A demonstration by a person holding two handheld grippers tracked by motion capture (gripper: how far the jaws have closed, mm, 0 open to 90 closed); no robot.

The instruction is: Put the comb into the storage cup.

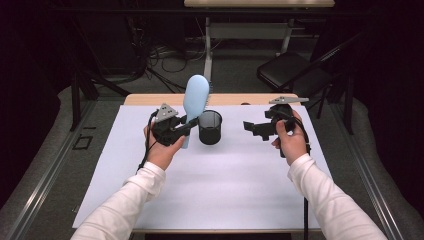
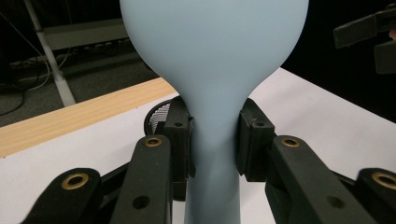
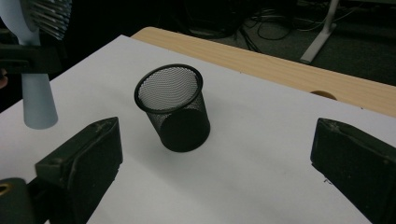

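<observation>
Near the table's far edge, left of centre, left gripper (image 1: pixel 181 128) clamps the light-blue hairbrush (image 1: pixel 195 100) by its neck, upright, head up, just left of the black mesh pen cup (image 1: pixel 210 127), while right gripper (image 1: pixel 255 128) hangs wide-jawed and empty toward the right edge.

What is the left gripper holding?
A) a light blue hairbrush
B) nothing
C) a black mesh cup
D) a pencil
A: in the left gripper view, the left gripper has its jaws clamped on the handle of the light blue hairbrush, which stands upright beside the black mesh cup on the table.
</observation>
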